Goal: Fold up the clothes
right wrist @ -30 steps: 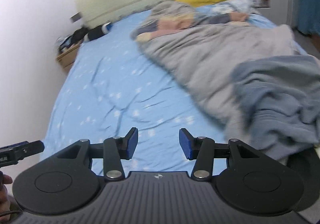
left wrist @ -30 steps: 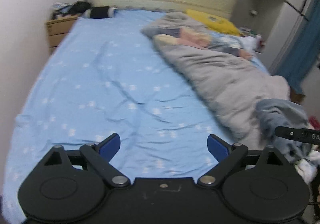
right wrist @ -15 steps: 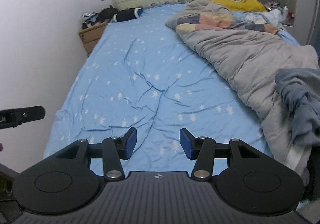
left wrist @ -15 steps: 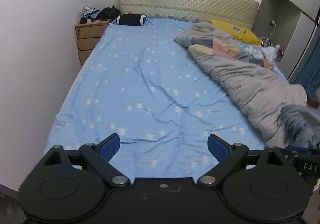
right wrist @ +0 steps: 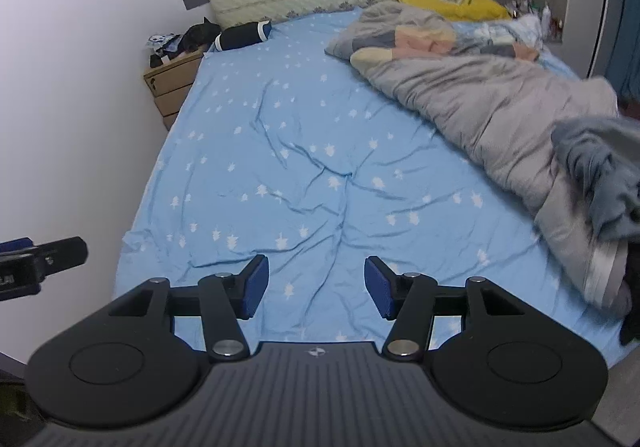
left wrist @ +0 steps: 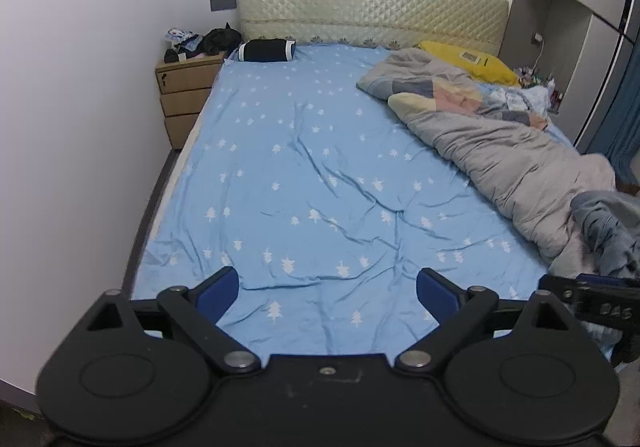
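Only blurred letters show on the right hand-held gripper [left wrist: 588, 301]; both it and the left hand-held gripper [left wrist: 327, 287] hold nothing, fingers apart.

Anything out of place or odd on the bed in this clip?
Nothing damaged or spilled. The grey quilt lies bunched along the right side of the bed, and a blue-grey garment sits crumpled on its near end, unfolded. The blue sheet is wrinkled. Left gripper and right gripper hold nothing, jaws open.
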